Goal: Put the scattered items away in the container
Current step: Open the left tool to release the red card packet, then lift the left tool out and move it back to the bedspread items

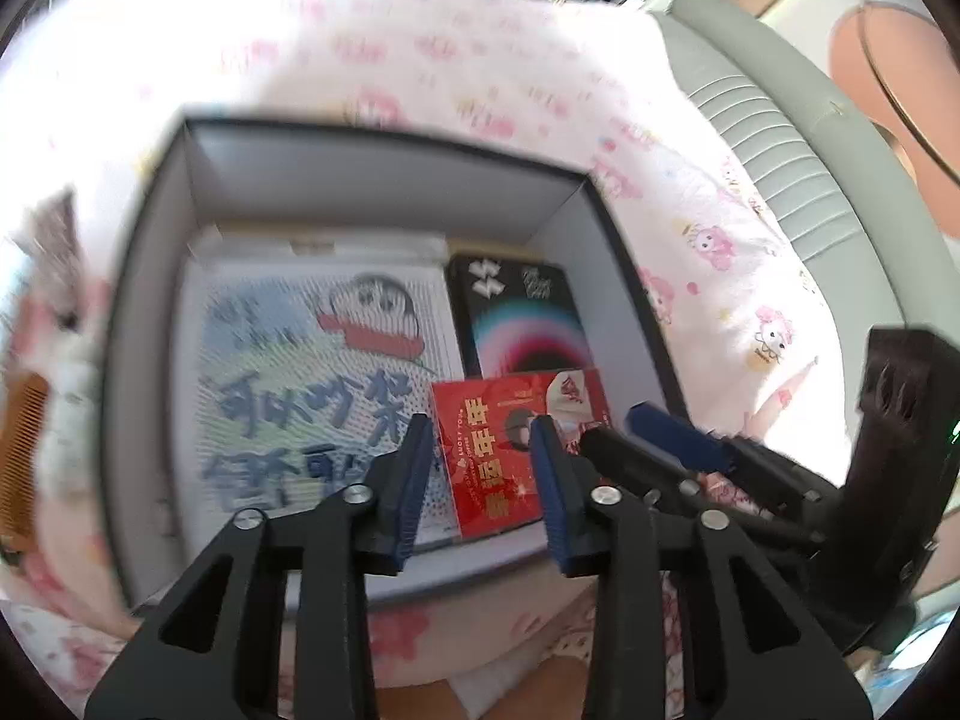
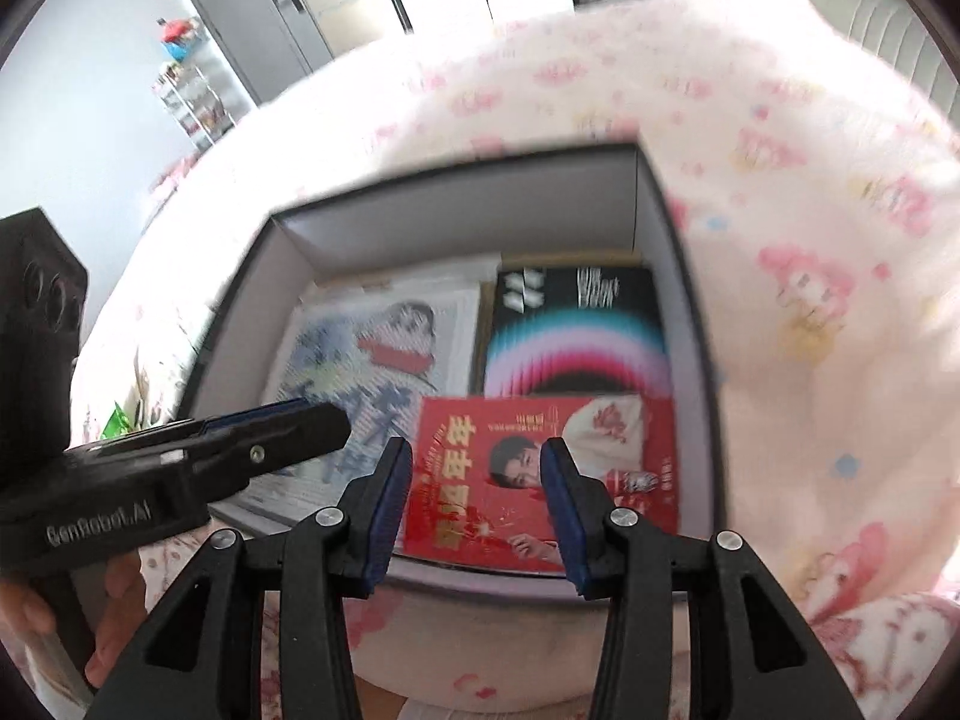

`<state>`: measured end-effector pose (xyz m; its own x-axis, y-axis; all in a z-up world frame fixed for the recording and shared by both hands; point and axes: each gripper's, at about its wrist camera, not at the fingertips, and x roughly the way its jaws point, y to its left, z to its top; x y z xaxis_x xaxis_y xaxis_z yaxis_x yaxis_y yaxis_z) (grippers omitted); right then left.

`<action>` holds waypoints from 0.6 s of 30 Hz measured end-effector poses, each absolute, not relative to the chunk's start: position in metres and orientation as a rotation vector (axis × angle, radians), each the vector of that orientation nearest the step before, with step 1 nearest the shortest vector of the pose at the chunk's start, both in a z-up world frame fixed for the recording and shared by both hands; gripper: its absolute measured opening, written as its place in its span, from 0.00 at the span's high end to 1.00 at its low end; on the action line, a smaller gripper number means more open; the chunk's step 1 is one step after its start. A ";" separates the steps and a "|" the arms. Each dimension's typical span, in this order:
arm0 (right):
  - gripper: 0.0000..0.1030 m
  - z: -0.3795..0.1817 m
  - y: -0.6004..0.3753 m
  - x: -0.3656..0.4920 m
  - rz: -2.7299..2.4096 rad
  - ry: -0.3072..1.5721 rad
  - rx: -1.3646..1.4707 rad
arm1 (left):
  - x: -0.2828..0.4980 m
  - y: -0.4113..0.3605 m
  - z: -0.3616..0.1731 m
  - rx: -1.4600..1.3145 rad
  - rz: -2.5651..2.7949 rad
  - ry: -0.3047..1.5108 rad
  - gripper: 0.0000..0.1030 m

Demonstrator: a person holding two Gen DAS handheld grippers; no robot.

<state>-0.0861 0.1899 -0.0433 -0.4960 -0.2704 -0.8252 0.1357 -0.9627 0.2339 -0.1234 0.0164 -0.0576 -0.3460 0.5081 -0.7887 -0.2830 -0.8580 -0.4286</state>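
The flat red card (image 2: 540,480) lies inside the grey box (image 2: 456,222) on top of a shiny black book (image 2: 576,330), beside a big picture book (image 2: 372,354). The left gripper (image 1: 480,468) and right gripper (image 2: 474,504) hang above with jaws apart, holding nothing. A comb (image 1: 24,444) sits outside on the soft pink blanket (image 2: 810,300); reaching for it could bump the light cardboard box crooked.

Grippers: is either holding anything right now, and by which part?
Nothing held. The left gripper and right gripper both hang open above the box; the red packet lies inside it, untouched.
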 end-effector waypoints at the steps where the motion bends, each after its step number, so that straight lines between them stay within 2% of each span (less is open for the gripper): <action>1: 0.61 -0.033 0.188 -0.081 -2.550 -0.187 1.399 | -0.122 0.028 -0.049 -1.381 2.254 -0.270 0.64; 4: 0.59 -0.007 0.182 -0.066 -2.602 -0.149 1.334 | -0.092 0.034 -0.027 -1.306 2.322 -0.227 0.63; 8: 0.58 0.012 0.169 -0.048 -2.611 -0.132 1.278 | -0.074 0.031 -0.013 -1.260 2.335 -0.257 0.61; 14: 0.58 0.012 0.137 -0.029 -2.581 -0.150 1.265 | -0.050 0.004 -0.002 -1.279 2.388 -0.258 0.61; 18: 0.58 0.014 0.107 -0.021 -2.523 -0.091 1.240 | -0.040 -0.028 -0.002 -1.289 2.417 -0.297 0.60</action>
<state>-0.0215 0.1075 0.0139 -0.5680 -0.3171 -0.7595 0.2617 -0.9445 0.1987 -0.0397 -0.0278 -0.0016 -0.5044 0.4274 -0.7502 -0.2334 -0.9040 -0.3581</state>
